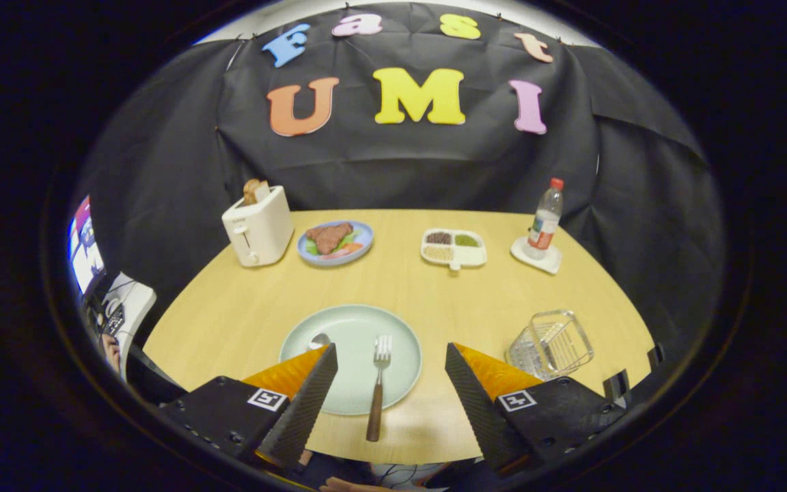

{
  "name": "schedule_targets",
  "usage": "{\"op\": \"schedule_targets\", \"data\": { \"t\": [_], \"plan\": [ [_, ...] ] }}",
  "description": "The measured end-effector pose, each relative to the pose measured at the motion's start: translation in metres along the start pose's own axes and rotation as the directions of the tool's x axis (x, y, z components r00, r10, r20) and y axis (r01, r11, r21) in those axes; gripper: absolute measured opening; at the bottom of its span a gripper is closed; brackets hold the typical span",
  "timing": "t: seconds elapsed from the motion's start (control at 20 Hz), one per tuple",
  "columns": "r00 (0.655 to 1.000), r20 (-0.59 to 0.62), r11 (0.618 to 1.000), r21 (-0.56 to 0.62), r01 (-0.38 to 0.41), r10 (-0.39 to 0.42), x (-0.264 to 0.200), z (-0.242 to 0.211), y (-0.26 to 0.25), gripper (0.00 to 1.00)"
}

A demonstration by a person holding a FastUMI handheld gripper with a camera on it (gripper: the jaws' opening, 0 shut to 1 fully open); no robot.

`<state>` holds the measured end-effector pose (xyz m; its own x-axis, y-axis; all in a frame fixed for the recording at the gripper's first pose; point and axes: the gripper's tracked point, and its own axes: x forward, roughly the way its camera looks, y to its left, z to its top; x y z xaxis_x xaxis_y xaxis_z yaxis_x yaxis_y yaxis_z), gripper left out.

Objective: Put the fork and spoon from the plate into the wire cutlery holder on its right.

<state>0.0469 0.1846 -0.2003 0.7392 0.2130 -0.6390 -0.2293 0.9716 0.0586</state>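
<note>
A pale green plate (356, 328) lies on the wooden table just ahead of my fingers. On it rests a fork (378, 386) with a brown handle, tines pointing away, its handle overhanging the plate's near rim between my fingers. A spoon's bowl (318, 339) peeks out on the plate's left side, partly hidden behind my left finger. The wire cutlery holder (550, 344) stands to the right of the plate, beyond my right finger. My gripper (390, 359) hovers open above the plate's near edge with nothing between its fingers.
Farther back stand a white toaster (257, 227) with bread in it, a blue plate of food (335, 242), a white divided dish (453, 248) and a bottle (544, 220) on a white coaster. The table's near edge runs under my fingers.
</note>
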Motion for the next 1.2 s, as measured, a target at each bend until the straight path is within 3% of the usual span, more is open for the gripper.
{"op": "schedule_targets", "data": {
  "t": [0.45,0.85,1.0,1.15,1.2],
  "plan": [
    [0.968,-0.252,0.999,-0.036,-0.016,0.007,0.05,-0.035,0.017,0.9],
    [0.906,-0.423,1.0,-0.013,0.013,-0.017,0.074,-0.06,0.018,0.59],
    [0.892,-0.447,0.998,-0.042,0.05,-0.063,0.078,-0.066,0.012,0.58],
    [0.867,-0.494,0.997,-0.027,0.069,-0.073,0.085,-0.076,0.009,0.35],
    [0.856,-0.512,0.997,0.001,0.077,-0.065,0.086,-0.079,0.009,0.18]
  ]
}}
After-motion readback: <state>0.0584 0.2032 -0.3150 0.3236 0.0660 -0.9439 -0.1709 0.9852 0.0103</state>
